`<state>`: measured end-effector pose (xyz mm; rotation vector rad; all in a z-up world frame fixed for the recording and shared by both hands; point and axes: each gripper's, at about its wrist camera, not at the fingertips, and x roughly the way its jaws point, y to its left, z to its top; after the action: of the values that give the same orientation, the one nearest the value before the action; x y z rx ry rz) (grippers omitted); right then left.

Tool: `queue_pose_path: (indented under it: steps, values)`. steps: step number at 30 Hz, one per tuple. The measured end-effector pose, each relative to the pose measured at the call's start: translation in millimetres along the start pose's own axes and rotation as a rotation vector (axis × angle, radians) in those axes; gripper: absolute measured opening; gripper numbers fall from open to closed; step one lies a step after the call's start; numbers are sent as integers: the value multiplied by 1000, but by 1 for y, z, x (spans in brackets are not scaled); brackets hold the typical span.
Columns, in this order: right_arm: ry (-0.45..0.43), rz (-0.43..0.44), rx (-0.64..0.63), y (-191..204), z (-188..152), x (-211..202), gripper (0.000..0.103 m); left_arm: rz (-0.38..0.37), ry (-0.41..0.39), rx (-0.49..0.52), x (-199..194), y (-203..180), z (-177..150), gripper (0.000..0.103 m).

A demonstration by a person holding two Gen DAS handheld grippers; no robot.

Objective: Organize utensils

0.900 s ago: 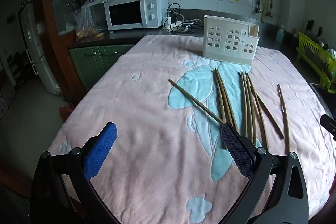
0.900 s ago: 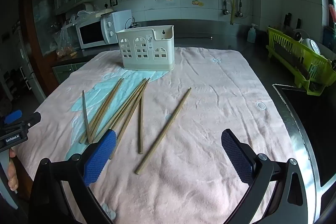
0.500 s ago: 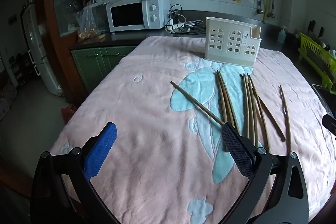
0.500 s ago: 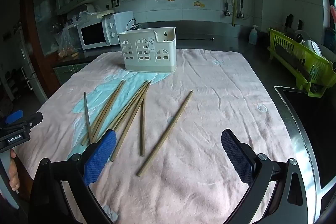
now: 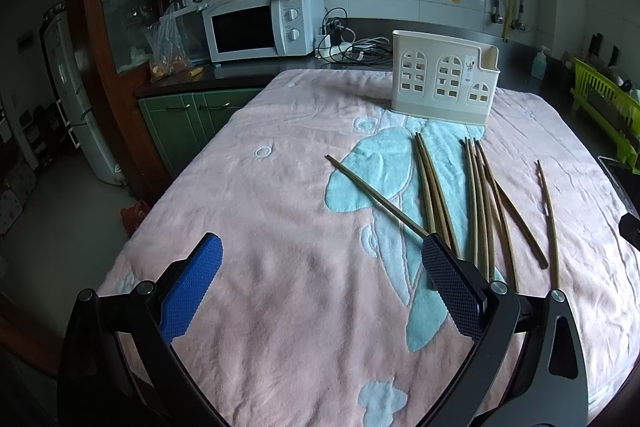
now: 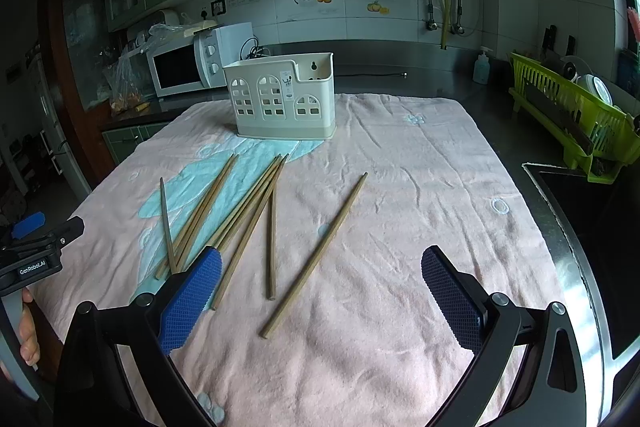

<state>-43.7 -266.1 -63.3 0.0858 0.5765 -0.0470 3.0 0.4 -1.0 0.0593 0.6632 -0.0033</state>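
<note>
Several wooden chopsticks (image 5: 480, 195) lie loose on a pink towel (image 5: 280, 227), fanned out in front of a cream utensil holder (image 5: 444, 83) with window cut-outs. They also show in the right wrist view (image 6: 244, 211), with the holder (image 6: 280, 99) behind them. One chopstick (image 6: 316, 255) lies apart to the right. My left gripper (image 5: 320, 279) is open and empty, low over the towel's near edge. My right gripper (image 6: 320, 291) is open and empty above the near chopstick ends. The left gripper's tip (image 6: 40, 243) shows at the right wrist view's left edge.
A microwave (image 5: 256, 27) and a plastic bag (image 5: 168, 43) stand on the back counter. A green dish rack (image 6: 572, 115) sits by the sink edge (image 6: 568, 203) on the right. A soap bottle (image 6: 482, 67) stands at the back.
Both views have dropped slightly and drawn back a little; the holder and chopsticks sit lower in frame. Nothing on the towel has moved. Both grippers stay open.
</note>
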Motion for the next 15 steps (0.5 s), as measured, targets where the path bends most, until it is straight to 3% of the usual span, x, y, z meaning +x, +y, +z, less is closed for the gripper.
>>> queue_pose_path:
  steps: [15]
  values:
    - [-1,-2,-3,1,0,0,97,4,2,5,0,-1,1,98]
